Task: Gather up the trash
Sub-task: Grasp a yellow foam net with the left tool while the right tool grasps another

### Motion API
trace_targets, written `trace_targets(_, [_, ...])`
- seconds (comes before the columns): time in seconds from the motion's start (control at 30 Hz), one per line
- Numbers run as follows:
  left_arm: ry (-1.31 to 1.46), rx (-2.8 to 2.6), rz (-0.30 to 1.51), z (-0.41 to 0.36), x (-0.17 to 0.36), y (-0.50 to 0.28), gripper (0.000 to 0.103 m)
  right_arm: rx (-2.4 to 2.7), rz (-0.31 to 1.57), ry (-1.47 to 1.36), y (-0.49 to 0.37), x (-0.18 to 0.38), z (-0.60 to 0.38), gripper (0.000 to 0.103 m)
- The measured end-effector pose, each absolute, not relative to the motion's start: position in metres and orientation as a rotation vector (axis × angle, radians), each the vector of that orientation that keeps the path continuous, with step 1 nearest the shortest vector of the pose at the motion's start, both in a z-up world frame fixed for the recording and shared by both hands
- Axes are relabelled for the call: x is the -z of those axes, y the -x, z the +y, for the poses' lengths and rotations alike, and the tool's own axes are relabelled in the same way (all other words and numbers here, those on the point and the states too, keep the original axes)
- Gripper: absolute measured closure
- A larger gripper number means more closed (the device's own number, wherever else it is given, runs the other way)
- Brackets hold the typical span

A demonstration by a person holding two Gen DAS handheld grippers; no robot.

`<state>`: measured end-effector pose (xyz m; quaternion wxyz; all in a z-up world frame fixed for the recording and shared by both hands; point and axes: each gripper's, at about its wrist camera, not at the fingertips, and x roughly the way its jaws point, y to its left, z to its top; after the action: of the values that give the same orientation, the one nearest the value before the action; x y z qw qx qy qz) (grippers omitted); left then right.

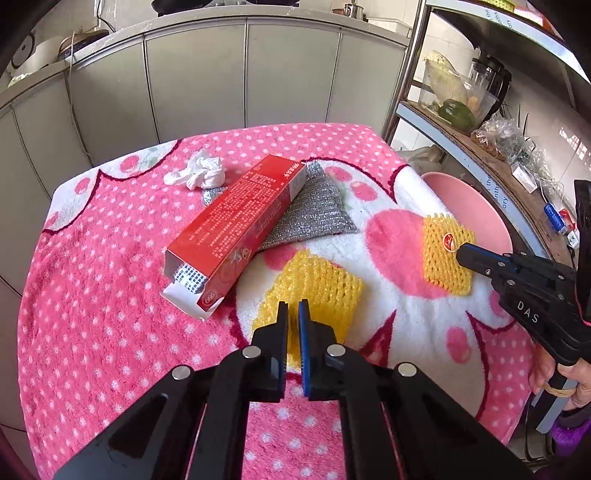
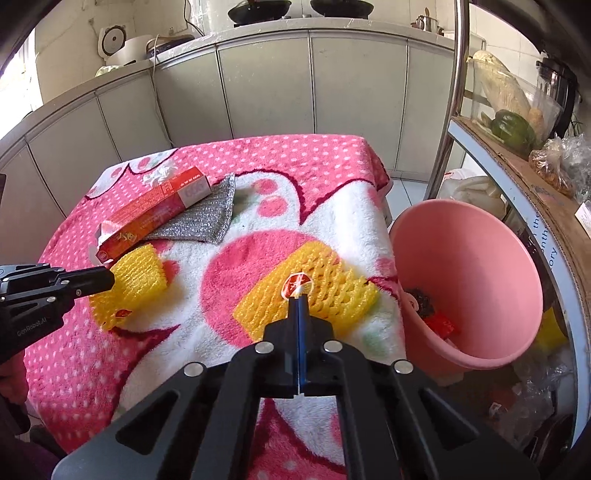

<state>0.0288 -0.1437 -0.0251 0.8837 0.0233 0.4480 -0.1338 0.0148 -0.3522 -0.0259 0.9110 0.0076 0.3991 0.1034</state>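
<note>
Left claw (image 1: 293,308) pinches the near yellow foam net (image 1: 317,291); right claw (image 2: 298,295), jaws together, nips the other foam net (image 2: 314,295) on the bench (image 1: 110,295).

A pink fleece blanket (image 2: 325,162) with white polka dots and a large cartoon print covers the table. Behind it runs a curved bank of grey cabinet doors (image 2: 266,88) under a pale countertop, where a white rice cooker (image 2: 114,42) and two dark woks (image 2: 258,7) stand. To the right, a metal-framed shelf (image 2: 517,162) carries a green pepper (image 2: 513,127), a clear container (image 1: 448,83) and bagged goods (image 2: 550,166).
</note>
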Motion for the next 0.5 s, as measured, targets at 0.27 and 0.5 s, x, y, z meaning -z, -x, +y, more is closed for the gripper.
trace_targets(0.27, [-0.012,0.289,0.859,-0.14,-0.006,-0.024,0.098,-0.249,0.823,-0.126,-0.001,0.004,-0.381,0.102])
trace_targets(0.5, [0.001,0.31,0.841,-0.141,-0.013,-0.018,0.098,-0.262,0.938,-0.219,-0.008,0.03,-0.376,0.063])
